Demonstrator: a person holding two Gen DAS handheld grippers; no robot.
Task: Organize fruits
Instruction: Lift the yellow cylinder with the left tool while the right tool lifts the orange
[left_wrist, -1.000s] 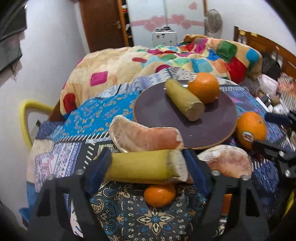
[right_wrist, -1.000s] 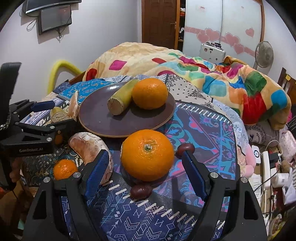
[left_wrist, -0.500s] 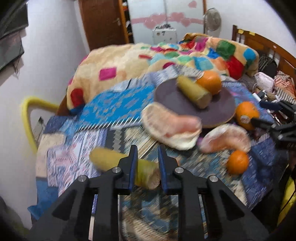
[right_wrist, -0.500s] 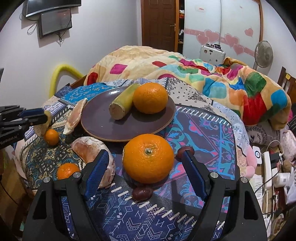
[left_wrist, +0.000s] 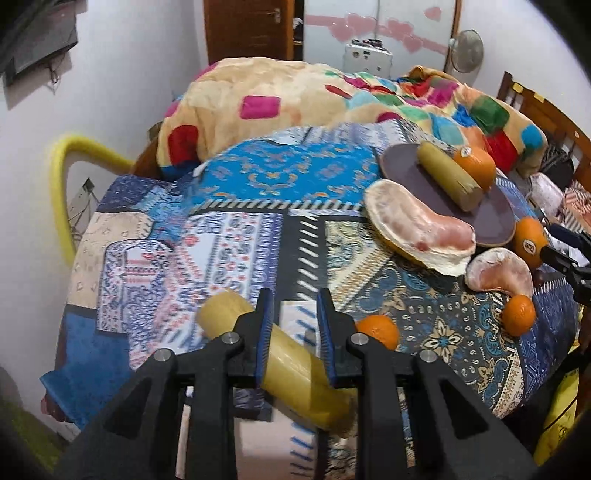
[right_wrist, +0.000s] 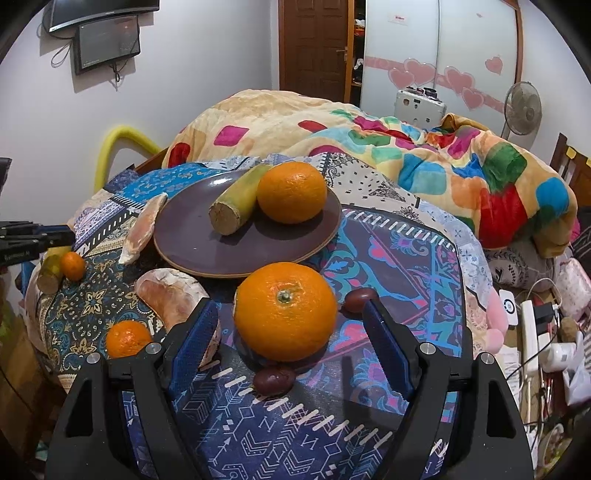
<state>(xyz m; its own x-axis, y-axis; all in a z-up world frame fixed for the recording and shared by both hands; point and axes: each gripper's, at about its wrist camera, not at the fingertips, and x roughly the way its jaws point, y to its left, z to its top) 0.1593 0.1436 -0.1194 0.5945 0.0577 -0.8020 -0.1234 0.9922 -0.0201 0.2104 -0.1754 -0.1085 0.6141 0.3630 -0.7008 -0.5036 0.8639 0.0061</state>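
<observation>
Two sugarcane pieces, four oranges, two pomelo wedges, one plate.

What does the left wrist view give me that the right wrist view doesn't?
Left wrist only: the left tongs up close, nearly closed over the yellow cane piece.

Right wrist only: two dark dates, and the right tongs open around the big orange.

Both: the brown plate holding a cane piece and an orange.
</observation>
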